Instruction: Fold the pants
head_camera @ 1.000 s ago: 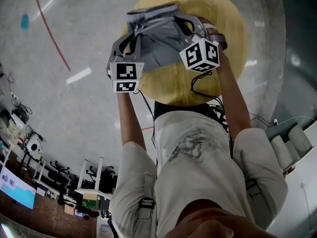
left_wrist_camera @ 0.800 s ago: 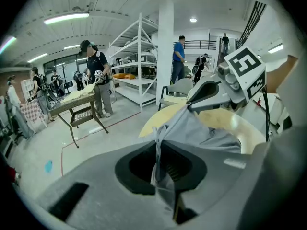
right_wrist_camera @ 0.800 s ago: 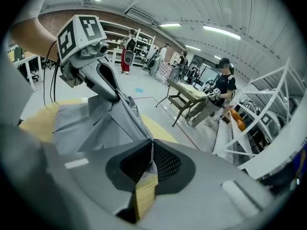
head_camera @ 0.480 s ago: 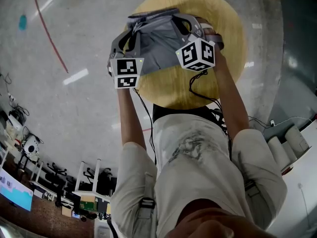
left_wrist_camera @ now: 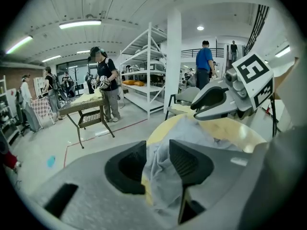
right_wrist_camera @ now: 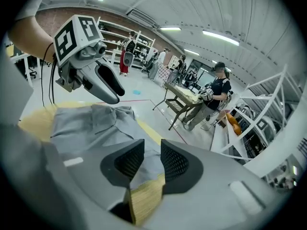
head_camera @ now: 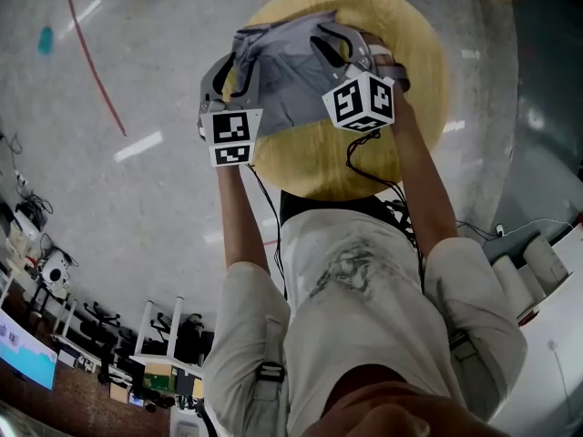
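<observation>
Your left gripper [left_wrist_camera: 158,157] and right gripper [right_wrist_camera: 152,159] have both just been opening, jaws apart and gripping nothing, while the grey pants [head_camera: 284,66] lie bunched on the round wooden table [head_camera: 410,35], a fold of cloth loose between the left jaws and an edge below the right.

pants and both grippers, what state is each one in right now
pants: lying rumpled on the round table, not gripped
left gripper: open, jaws have just been opening, pants fabric loose in the gap
right gripper: open, jaws have just been opening, pants edge lies in the gap
</observation>
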